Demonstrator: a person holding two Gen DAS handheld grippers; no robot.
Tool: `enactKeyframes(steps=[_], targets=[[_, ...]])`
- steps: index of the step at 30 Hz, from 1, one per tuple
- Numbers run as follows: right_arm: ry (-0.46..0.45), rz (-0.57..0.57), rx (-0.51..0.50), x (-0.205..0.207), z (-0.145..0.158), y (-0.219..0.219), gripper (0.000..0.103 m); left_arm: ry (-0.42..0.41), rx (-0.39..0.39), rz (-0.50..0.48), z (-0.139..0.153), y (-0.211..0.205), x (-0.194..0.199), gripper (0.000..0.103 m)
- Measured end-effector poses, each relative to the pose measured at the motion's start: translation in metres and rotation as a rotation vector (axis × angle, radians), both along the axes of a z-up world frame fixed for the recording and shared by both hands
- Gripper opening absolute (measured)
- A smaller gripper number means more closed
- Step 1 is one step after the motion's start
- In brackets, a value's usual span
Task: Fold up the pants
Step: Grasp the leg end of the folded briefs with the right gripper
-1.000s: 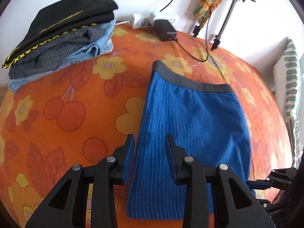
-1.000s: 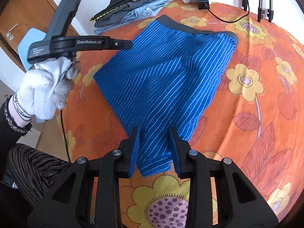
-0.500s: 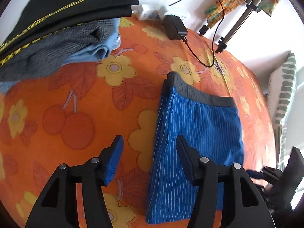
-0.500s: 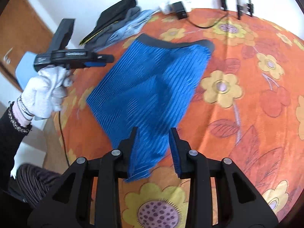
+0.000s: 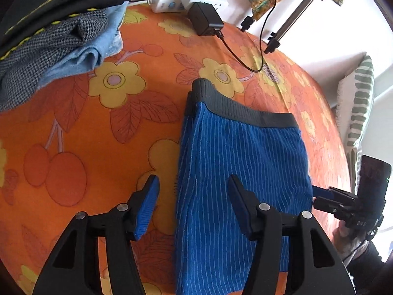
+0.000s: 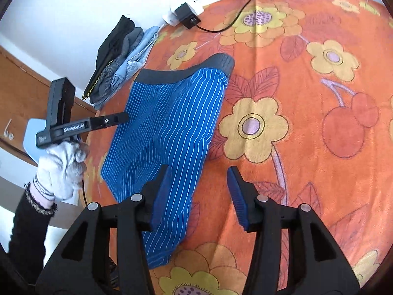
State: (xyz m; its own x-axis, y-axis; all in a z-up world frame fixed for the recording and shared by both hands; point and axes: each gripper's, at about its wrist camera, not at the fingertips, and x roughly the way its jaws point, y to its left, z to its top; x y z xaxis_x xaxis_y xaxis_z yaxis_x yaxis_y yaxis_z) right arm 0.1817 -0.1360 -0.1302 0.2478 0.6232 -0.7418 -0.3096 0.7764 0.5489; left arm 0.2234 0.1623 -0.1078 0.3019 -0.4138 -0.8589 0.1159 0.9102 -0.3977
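Observation:
The blue striped pants [image 5: 240, 152] with a dark grey waistband [image 5: 245, 108] lie folded lengthwise on the orange flowered cover [image 5: 98, 135]. My left gripper [image 5: 194, 204] hovers open above their left edge, with no cloth pinched. In the right wrist view the pants [image 6: 167, 123] stretch away towards the upper left. My right gripper [image 6: 197, 194] hangs over their right edge and the bare cover. Its jaws are opening with nothing pressed between them. A white-gloved hand [image 6: 61, 167] holds the left gripper [image 6: 108, 120] at the pants' far side. The right gripper [image 5: 326, 194] shows at the pants' right edge.
A stack of folded clothes [image 5: 49, 36] sits at the back left, next to a white power strip with a black adapter [image 5: 203, 19] and its cable. Tripod legs [image 5: 289, 24] stand behind. A striped pillow [image 5: 358, 108] lies at the right, and wooden furniture [image 6: 19, 93] stands beyond the cover.
Both grippers have widened and let the pants' hem go; the cloth now lies flat. The left moved toward the waistband, and the right rolled and shifted right, partly off the cloth.

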Motion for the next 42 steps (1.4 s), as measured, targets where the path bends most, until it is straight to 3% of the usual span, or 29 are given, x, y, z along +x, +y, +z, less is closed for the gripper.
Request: enactKeyframes(steps=[3,5,7,13,16,17,22,26,33,38,42], targets=[[-0.005,0.009,0.002,0.002,0.0,0.005,0.05,-0.026,0.024,-0.017,0.001,-0.002,-0.005,0.054],[-0.001,0.007,0.012,0.003,-0.001,0.007,0.05,-0.041,0.045,-0.031,0.001,-0.005,-0.006,0.047],[0.001,0.011,0.019,0.004,-0.001,0.009,0.05,-0.046,0.048,-0.036,0.0,-0.007,-0.008,0.033],[0.0,0.05,0.035,0.002,-0.001,0.023,0.049,-0.071,0.071,-0.039,-0.003,-0.012,-0.01,0.012],[-0.009,0.071,0.031,-0.001,-0.001,0.029,0.044,-0.071,0.049,-0.022,-0.005,-0.008,-0.009,0.008],[0.0,0.079,0.037,0.0,-0.003,0.031,0.038,-0.071,0.04,-0.02,-0.006,-0.007,-0.01,0.007],[0.017,0.087,0.063,0.001,-0.008,0.031,0.023,-0.087,0.016,-0.003,-0.007,-0.005,-0.012,0.004],[0.036,0.081,0.107,0.002,-0.011,0.026,0.014,-0.087,-0.069,0.027,-0.006,0.0,-0.014,0.003],[-0.026,0.074,0.174,0.002,0.007,0.015,0.009,-0.123,-0.172,0.073,0.008,0.01,-0.018,0.003],[-0.028,0.063,0.178,0.005,0.006,0.012,0.008,-0.115,-0.186,0.094,0.004,0.014,-0.018,0.002],[-0.013,0.059,0.147,0.005,0.001,0.013,0.008,-0.121,-0.136,0.072,0.0,0.011,-0.02,0.002]])
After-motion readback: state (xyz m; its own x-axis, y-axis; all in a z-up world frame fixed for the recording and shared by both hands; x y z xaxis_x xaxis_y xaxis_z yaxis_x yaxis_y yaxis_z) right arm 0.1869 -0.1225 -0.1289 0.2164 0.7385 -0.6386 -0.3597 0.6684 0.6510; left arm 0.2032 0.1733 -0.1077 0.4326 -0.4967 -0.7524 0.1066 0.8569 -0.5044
